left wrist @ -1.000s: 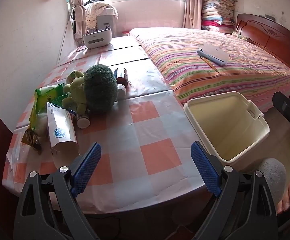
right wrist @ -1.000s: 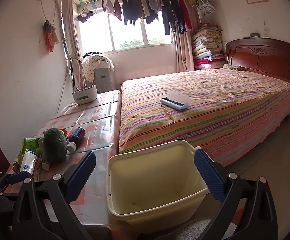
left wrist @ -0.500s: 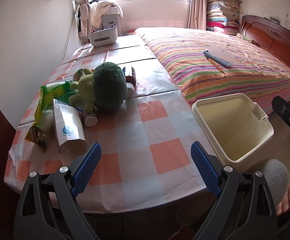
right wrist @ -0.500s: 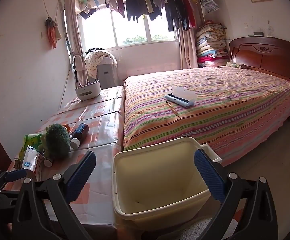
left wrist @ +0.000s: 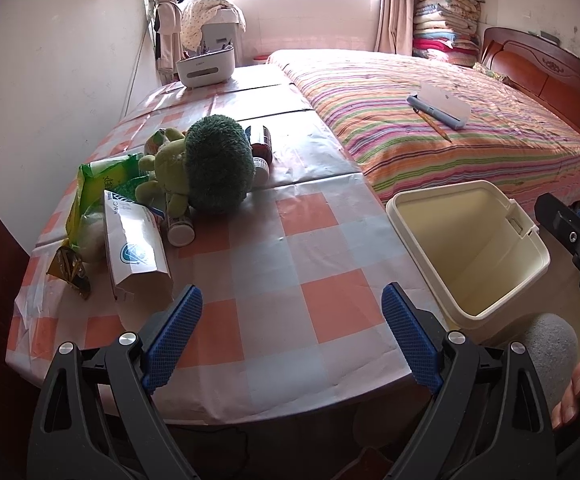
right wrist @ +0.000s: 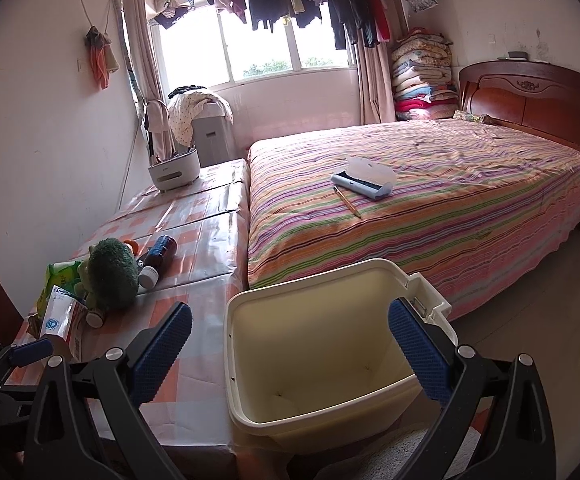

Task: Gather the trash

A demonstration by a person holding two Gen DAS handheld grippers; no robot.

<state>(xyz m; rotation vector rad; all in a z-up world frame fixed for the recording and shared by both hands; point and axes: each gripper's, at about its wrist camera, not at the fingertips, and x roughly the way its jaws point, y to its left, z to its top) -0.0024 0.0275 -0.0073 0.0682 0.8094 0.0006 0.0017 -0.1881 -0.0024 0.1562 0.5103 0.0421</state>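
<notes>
Cream plastic bin (left wrist: pixel 486 264), rectangular, lidless, empty, with a small latch tab on its far rim; standing on the floor just beside the table's right edge, between table and bed. On the table, well left of the bin: white paper bag (left wrist: pixel 135 250) with a blue round logo, lying flat with its open mouth toward the near edge; green plastic wrapper (left wrist: pixel 101 184) crumpled behind it; small dark-and-gold wrapper (left wrist: pixel 67 268) at the left margin. Next to these, a green plush toy (left wrist: pixel 205 164) on its side, a dark bottle (left wrist: pixel 261 148) behind it, a white-capped small bottle (left wrist: pixel 179 230) just in front.

Table (left wrist: pixel 290 260) covered in glossy orange-and-white checked plastic, running back toward a window with clothes hung above. White caddy (left wrist: pixel 205 66) at the table's far end. Bed (right wrist: pixel 430 200) with striped cover right of the bin, bearing an open case (right wrist: pixel 364 180) and a pencil (right wrist: pixel 346 201); wooden headboard and stacked quilts beyond.

Left gripper (left wrist: pixel 292 334) spread wide, holding nothing, hovering over the table's near edge, paper bag just ahead-left of its left finger, bin to the right. Right gripper (right wrist: pixel 290 350) likewise spread wide and empty, poised directly over the bin's mouth, its fingers framing the bin's rim from above.
</notes>
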